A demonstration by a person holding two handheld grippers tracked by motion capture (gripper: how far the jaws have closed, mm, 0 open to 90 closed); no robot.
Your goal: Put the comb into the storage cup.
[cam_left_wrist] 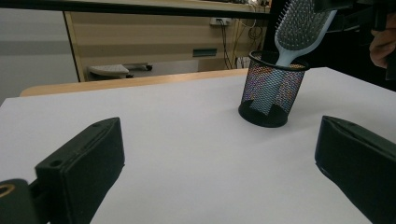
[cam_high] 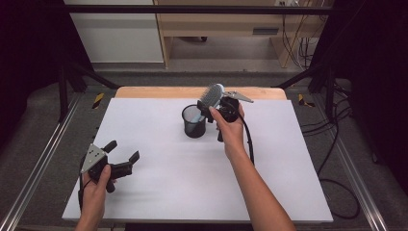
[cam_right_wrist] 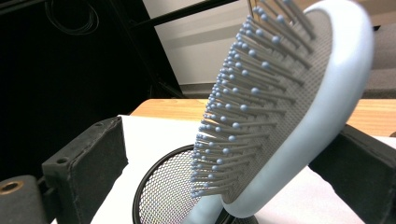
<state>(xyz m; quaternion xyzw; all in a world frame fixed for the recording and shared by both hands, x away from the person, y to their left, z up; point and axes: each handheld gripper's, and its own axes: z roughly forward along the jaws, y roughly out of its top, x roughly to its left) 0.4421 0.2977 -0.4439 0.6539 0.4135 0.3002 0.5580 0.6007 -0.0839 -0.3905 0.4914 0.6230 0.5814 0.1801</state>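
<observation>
A pale blue hairbrush stands handle-down in a black mesh cup at the middle back of the white table. My right gripper is at the brush head, jaws open around it. In the right gripper view the brush leans its back against the right jaw, while the bristles stay clear of the left jaw; the cup rim lies below, and the right gripper is open. My left gripper rests open and empty at the near left. From the left gripper view the cup and brush show ahead to the right.
A wooden strip runs along the table's far edge. Metal rails flank the table, and cables lie on the floor at the right. The right gripper's cable trails along the forearm.
</observation>
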